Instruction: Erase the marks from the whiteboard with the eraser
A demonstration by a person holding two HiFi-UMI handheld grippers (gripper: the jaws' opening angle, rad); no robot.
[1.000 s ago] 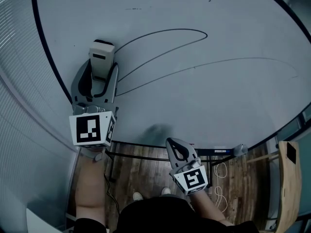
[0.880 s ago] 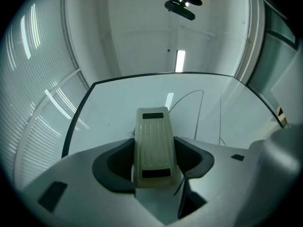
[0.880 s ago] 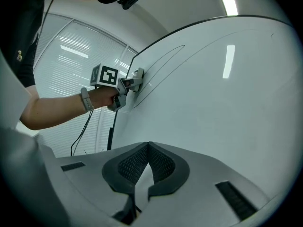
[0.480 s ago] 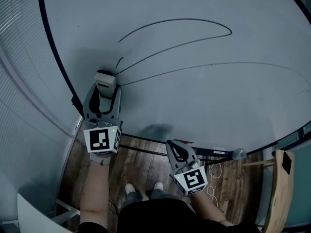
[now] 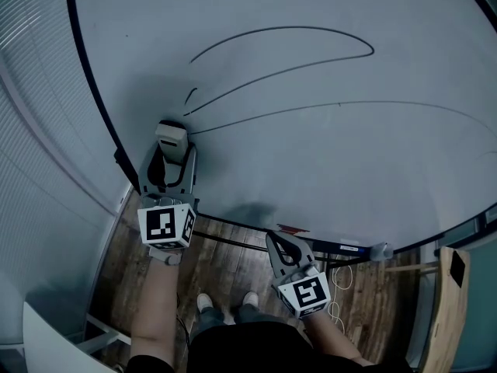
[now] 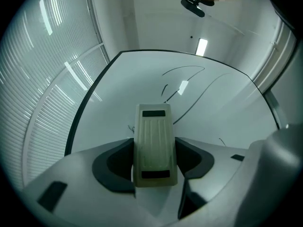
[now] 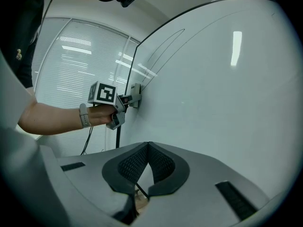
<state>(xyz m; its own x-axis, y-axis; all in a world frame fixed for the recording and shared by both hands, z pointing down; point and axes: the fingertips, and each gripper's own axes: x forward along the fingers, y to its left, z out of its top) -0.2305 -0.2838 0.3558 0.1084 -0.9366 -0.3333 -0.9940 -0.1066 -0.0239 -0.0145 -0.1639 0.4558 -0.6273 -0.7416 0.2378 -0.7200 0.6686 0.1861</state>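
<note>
**Left gripper (image 5: 172, 146) pressing a pale beige ribbed plastic eraser (image 6: 155, 145) to the white whiteboard (image 5: 326, 185).**
Its fingers clamp the eraser's long sides at the board's lower left, just below the dark curved marker lines (image 5: 295, 29). The eraser looks light, stiff and smooth, so a mid-length side hold suits it. The right gripper (image 5: 281, 238) hangs low, fingers pressed together and empty.

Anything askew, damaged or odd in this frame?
Nothing stands out. The left gripper holds the eraser squarely between its jaws near the whiteboard's lower-left edge, unerased pen lines curve above it, and the right gripper hangs shut and empty below the board.
</note>
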